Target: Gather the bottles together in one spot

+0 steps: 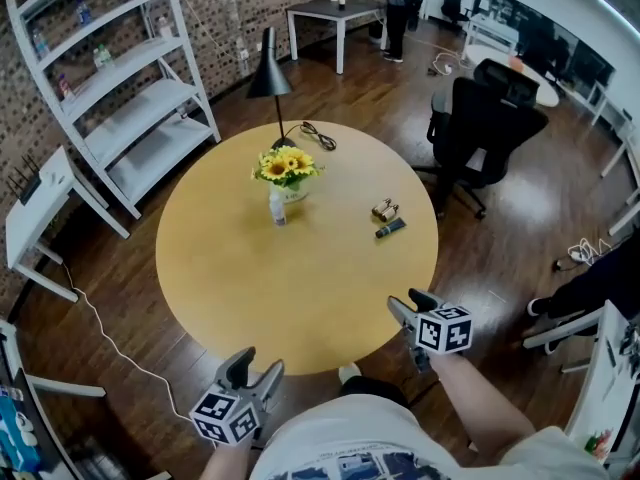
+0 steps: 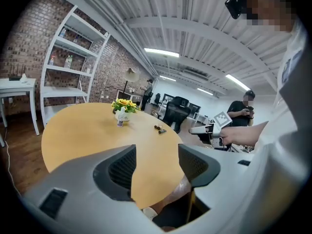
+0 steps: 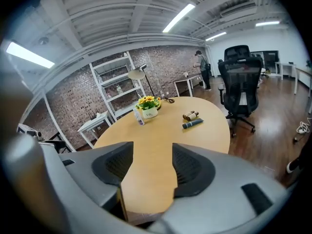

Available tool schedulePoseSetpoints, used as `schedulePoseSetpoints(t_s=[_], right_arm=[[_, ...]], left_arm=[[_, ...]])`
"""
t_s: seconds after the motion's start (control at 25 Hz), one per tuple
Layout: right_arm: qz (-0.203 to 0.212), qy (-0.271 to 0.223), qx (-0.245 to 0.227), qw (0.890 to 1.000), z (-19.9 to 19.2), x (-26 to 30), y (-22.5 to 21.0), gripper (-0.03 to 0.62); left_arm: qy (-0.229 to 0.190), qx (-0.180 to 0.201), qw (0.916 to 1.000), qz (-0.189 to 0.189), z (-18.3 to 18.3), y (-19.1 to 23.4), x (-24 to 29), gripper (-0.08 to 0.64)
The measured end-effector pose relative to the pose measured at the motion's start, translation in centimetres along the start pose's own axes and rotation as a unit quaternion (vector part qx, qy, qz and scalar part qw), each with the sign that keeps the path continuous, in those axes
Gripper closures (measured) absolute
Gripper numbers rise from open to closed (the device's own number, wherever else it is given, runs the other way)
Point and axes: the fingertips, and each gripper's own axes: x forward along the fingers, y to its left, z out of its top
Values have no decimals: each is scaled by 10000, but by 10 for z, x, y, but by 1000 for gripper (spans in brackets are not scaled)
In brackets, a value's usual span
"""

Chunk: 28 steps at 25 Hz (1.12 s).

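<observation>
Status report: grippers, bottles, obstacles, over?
Left gripper, right gripper open, empty. Clear bottle by flower pot; brown bottles, dark tube apart from it. Nothing blocking.

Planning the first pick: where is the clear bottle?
In the head view the clear bottle stands near the middle of the table, front-left of the sunflower pot, left of the brown bottles.

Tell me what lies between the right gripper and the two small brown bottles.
Bare tabletop, then the dark tube lying just short of the brown bottles; the head view and the right gripper view both show it.
</observation>
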Motion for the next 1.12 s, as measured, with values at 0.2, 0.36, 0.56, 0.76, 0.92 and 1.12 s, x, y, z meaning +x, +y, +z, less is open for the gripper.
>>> schedulePoseSetpoints(t_s=[0.2,0.36,0.56,0.76,0.92,1.12], right_arm=[[0,332,304,9990,37,72,-56,313],[-186,605,1086,9921,45,130,-110,313],[-457,939,1729,9794,44,193,-158,313],[-723,1051,2095,9694,58,235,-186,311],[-1147,1378,2202,9588,56,256,-204,305],[-1574,1861,1522,9578,52,263,-207,343]], left_arm=[[82,17,9998,201,36,-7,49,313],[187,56,9992,342,51,-10,83,313],[217,-162,9982,532,58,-14,104,313],[301,-311,9962,762,57,-9,120,313],[431,-386,9946,857,55,-8,130,313],[528,-440,9940,847,51,-6,144,313]])
